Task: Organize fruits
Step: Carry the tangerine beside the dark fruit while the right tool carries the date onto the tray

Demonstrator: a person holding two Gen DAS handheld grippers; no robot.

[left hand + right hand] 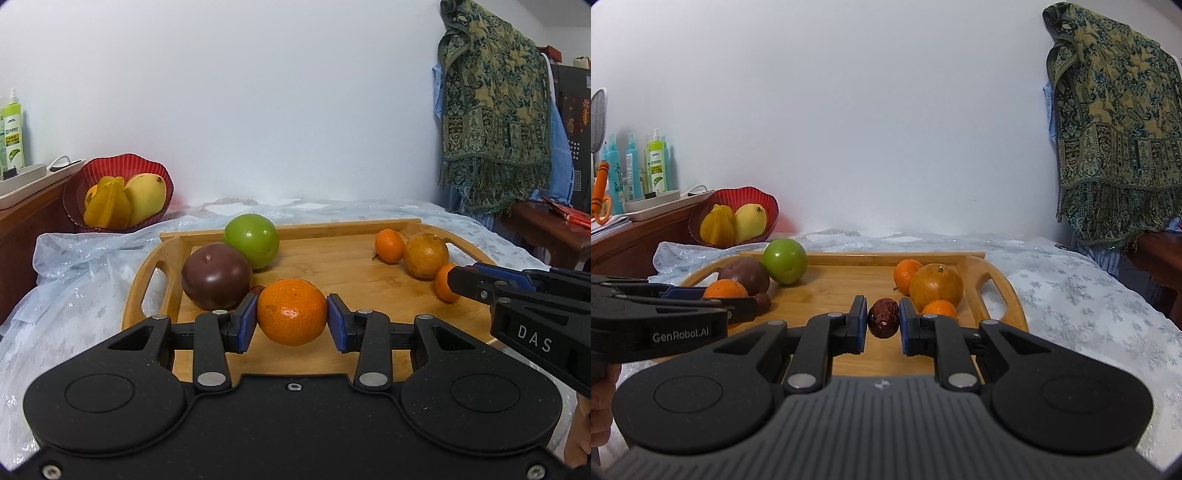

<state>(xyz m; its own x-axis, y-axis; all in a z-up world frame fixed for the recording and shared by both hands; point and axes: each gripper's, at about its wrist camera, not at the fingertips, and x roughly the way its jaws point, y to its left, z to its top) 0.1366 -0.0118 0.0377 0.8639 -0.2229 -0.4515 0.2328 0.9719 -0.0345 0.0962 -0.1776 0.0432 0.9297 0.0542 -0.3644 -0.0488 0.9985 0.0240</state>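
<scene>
My left gripper (pixel 291 319) is shut on a tangerine (pixel 291 312), held just above the wooden tray (pixel 325 258). My right gripper (pixel 883 319) is shut on a dark red date (pixel 883 317) over the same tray. On the tray's left lie a purple passion fruit (pixel 216 275) and a green apple (pixel 253 240), with a second date (pixel 762 302) beside them. At its right sit a yellow-orange fruit (pixel 424 254) and two small tangerines (pixel 389 245) (pixel 443 284). The right gripper (pixel 469 286) shows at the right edge of the left wrist view.
A red bowl (pixel 75 184) with a mango (pixel 146 197) and a starfruit (pixel 107 206) stands behind the tray's left corner. A wooden cabinet with bottles (pixel 657 162) is at far left. A patterned cloth (pixel 495 107) hangs at right. A pale lace cover (pixel 1089 295) lies under the tray.
</scene>
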